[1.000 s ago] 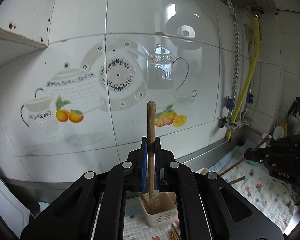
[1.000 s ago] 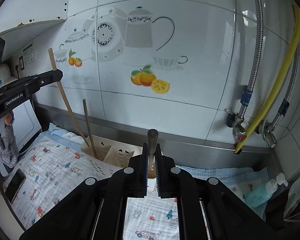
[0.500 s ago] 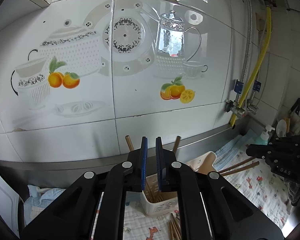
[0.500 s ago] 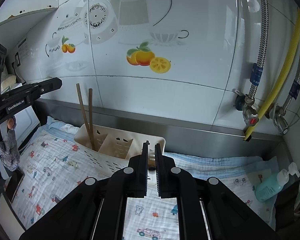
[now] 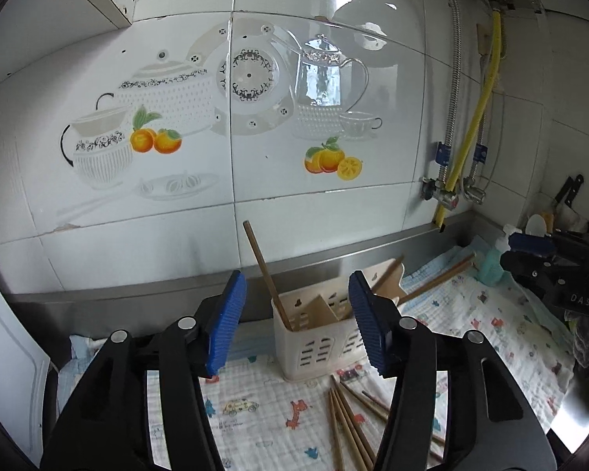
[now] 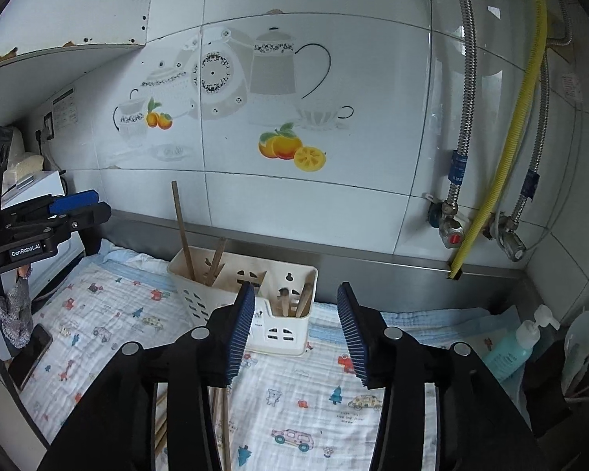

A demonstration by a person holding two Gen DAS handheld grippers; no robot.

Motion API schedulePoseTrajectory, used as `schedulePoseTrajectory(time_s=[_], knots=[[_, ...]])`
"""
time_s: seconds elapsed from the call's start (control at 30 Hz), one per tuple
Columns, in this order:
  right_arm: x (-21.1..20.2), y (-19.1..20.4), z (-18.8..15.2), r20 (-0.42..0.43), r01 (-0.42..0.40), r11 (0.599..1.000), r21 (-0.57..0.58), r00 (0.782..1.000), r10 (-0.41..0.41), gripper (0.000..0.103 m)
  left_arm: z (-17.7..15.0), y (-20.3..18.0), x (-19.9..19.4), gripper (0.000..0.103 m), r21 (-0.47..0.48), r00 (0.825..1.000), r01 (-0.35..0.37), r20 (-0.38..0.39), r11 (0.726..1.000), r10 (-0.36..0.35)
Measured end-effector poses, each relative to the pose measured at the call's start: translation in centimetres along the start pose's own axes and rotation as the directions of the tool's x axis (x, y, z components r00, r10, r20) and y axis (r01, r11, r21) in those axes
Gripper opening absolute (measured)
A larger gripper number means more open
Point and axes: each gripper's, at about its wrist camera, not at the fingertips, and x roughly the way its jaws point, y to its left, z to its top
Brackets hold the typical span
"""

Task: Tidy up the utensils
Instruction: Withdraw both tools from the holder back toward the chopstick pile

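Note:
A cream plastic utensil caddy (image 5: pixel 318 347) (image 6: pixel 286 327) with slotted walls stands on the patterned cloth by the wall. A wooden chopstick (image 5: pixel 265 271) (image 6: pixel 182 227) leans in its left compartment. Short wooden handles (image 6: pixel 294 302) sit in its right compartment. Several loose chopsticks (image 5: pixel 347 422) lie on the cloth in front of the caddy. My left gripper (image 5: pixel 296 322) is open and empty, just in front of the caddy. My right gripper (image 6: pixel 294 324) is open and empty, close above the caddy's right end. Each gripper shows in the other's view: the right (image 5: pixel 549 259), the left (image 6: pixel 64 212).
A patterned cloth (image 6: pixel 326 400) covers the counter. A teal pump bottle (image 6: pixel 514 347) (image 5: pixel 492 261) stands at the right end. Metal hoses, valves and a yellow pipe (image 6: pixel 502 165) run down the tiled wall. A phone (image 6: pixel 29 355) lies at the cloth's left edge.
Both grippers were shut, each on a wooden utensil a second ago. Both have let go and opened wide. The utensils now stand in the caddy.

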Motion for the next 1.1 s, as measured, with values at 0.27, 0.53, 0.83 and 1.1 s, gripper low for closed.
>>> schedulePoseTrajectory(time_s=[0.27, 0.53, 0.83, 1.1], knots=[[-2.6, 1.9, -6.2, 0.011, -0.02, 0.999, 0.032, 1.0, 0.02, 0.062, -6.1, -1.1, -2.7, 0.074, 0.029, 0.998, -0.005, -0.066, 1.0, 0.007], [-3.0, 3.1, -12.0, -0.035, -0.037, 0.997, 0.074, 0.999, 0.04, 0.064, -12.3, -1.6, -3.6, 0.081, 0.037, 0.991, -0.029, -0.129, 0.999, 0.034], [-2.5, 4.6, -16.0, -0.078, -0.022, 0.996, 0.081, 0.997, 0.029, 0.064, -16.5, -1.4, -3.8, 0.086, 0.011, 0.979, -0.048, -0.199, 0.999, 0.05], [-2.0, 5.0, -17.6, -0.106, -0.024, 0.995, 0.092, 0.994, 0.033, 0.064, -18.2, -1.0, -3.8, 0.086, -0.02, 0.971, -0.07, -0.232, 0.997, 0.063]])
